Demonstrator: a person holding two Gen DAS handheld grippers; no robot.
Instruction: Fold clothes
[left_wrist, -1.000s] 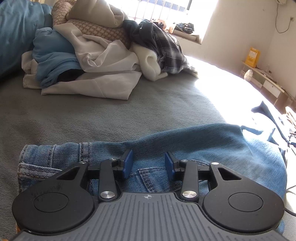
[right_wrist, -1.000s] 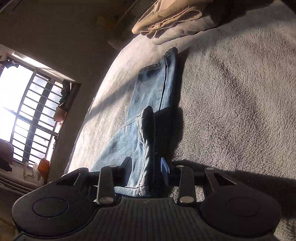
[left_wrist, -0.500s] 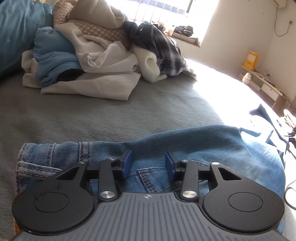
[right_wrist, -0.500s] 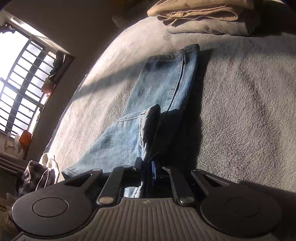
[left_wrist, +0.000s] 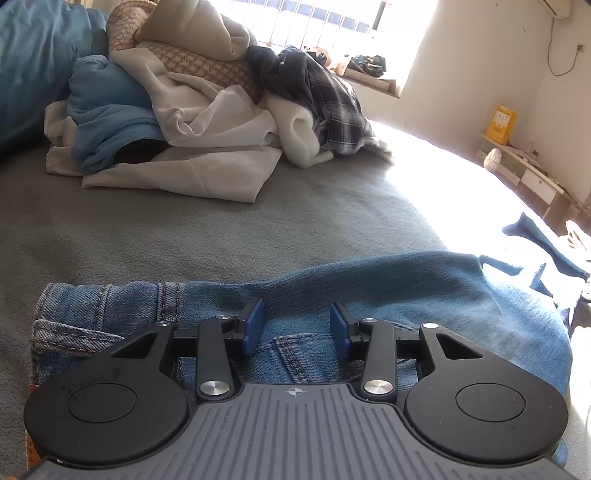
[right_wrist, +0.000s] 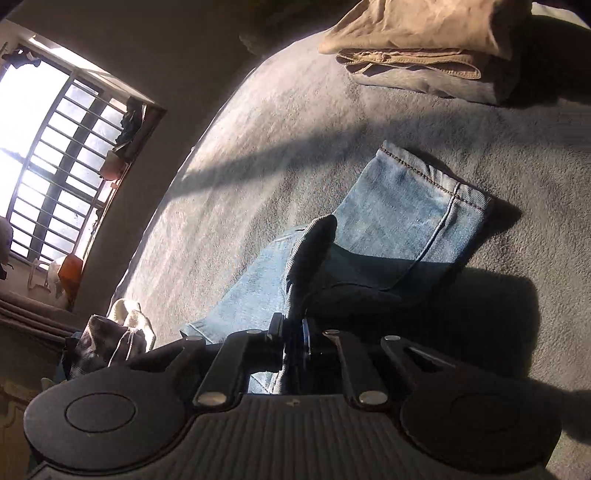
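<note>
A grey bed has wide bare room between one heap of loose clothes at its far side and one pair of jeans near the front edge. A folded stack sits apart. The left gripper hovers, jaws apart, over the jeans' waist. The right gripper pinches a raised fold of the leg, its jaws having just eased slightly wider.

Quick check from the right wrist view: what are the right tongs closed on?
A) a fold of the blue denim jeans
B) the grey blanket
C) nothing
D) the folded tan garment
A: the right tongs pinch a raised fold of the blue denim jeans between their pads, while the folded tan garment lies far off.
</note>
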